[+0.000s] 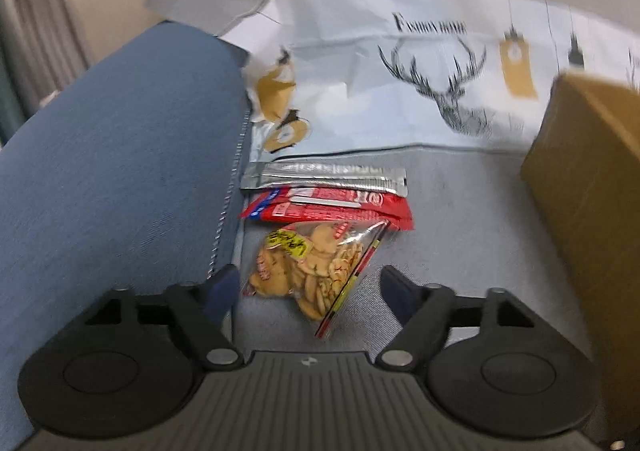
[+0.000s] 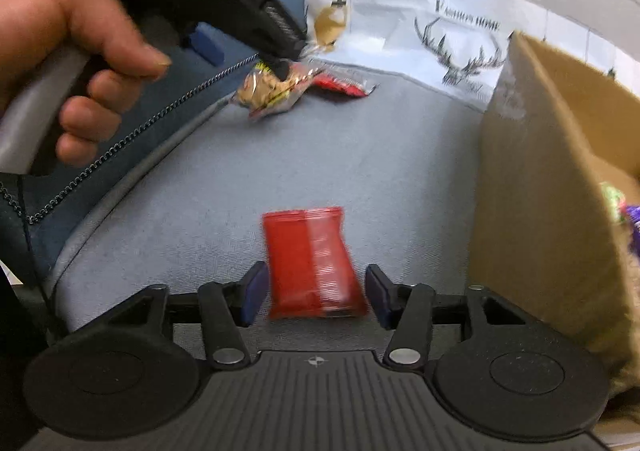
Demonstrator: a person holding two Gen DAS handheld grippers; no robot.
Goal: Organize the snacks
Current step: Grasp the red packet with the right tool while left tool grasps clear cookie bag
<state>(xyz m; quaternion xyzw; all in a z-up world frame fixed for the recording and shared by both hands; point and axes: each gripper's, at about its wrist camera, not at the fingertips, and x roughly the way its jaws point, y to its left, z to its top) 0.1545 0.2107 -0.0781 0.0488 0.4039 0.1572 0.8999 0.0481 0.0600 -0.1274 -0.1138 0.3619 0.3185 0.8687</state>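
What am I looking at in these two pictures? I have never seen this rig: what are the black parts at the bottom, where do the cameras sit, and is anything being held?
No robot here: a person holds a two-finger gripper in each hand, with a fisheye camera on each looking forward along the fingers. The left gripper, open, straddles a clear bag of crackers on a grey cushion; beyond it lie a red packet and a silver packet. The right gripper, also open, frames a red pouch, which is blurred. A cardboard box stands to the right. The right view also shows the person's left hand. Nothing is clamped yet.
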